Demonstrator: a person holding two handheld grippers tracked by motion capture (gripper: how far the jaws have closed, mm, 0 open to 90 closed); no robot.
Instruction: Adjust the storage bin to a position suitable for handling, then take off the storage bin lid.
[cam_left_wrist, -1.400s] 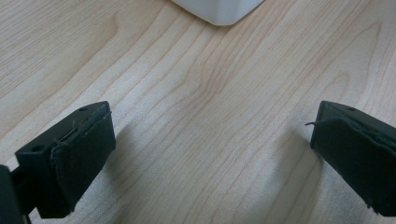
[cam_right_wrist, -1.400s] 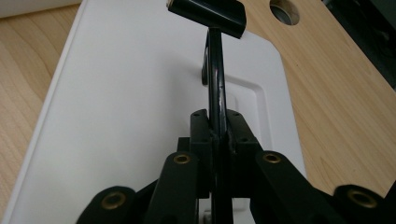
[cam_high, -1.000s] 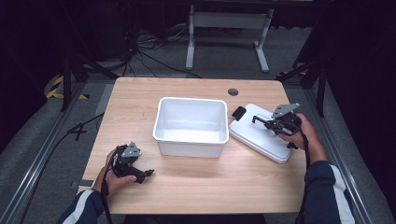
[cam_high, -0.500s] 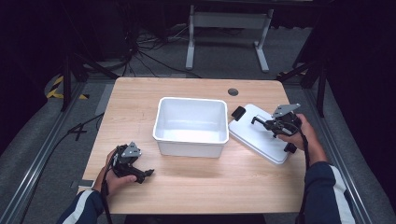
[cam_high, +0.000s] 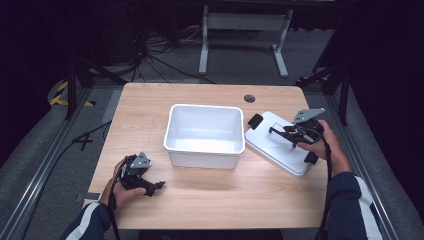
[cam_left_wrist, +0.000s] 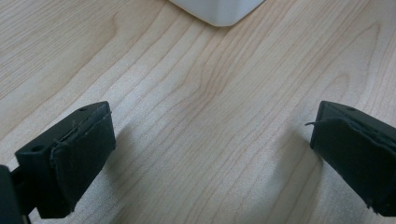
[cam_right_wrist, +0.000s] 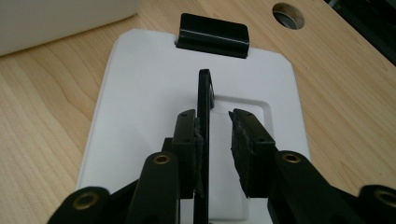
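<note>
Dark room, cables and metal stand on floor behind table. Wooden table (cam_high: 210, 200), light grain, round cable hole (cam_high: 249, 98) near far edge. White bin (cam_high: 204, 134) at centre, open, empty. White lid (cam_high: 280, 142) lies flat on table just right of bin, black clip (cam_right_wrist: 213, 34) at its far end. Lid not yet on bin; lifting and fitting appear left to do. Right gripper (cam_right_wrist: 215, 135) over lid, jaws just opening, upright black handle (cam_right_wrist: 204, 100) between pads, not clamped. Left gripper (cam_left_wrist: 210, 154) rests open on bare wood, near bin corner.
</note>
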